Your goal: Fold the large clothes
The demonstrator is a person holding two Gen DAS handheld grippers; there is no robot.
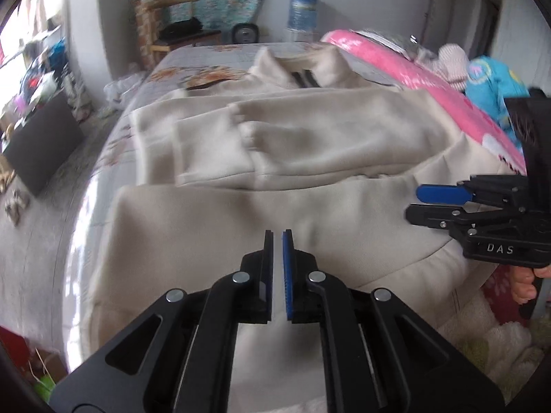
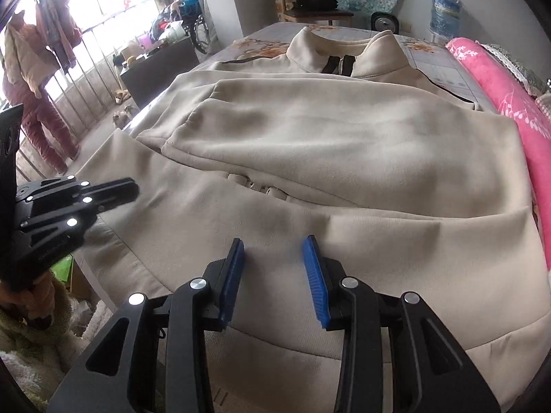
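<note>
We hold our left gripper (image 1: 277, 237) just above the near hem of a beige jacket (image 1: 292, 144), its jaws nearly together with nothing between them. Our right gripper (image 2: 273, 244) hangs beside it over the same hem, jaws apart and empty. Ahead of both tools the jacket lies spread on the bed (image 1: 193, 55), sleeves folded across its body, collar at the far end, a pink blanket (image 2: 509, 103) alongside.
</note>
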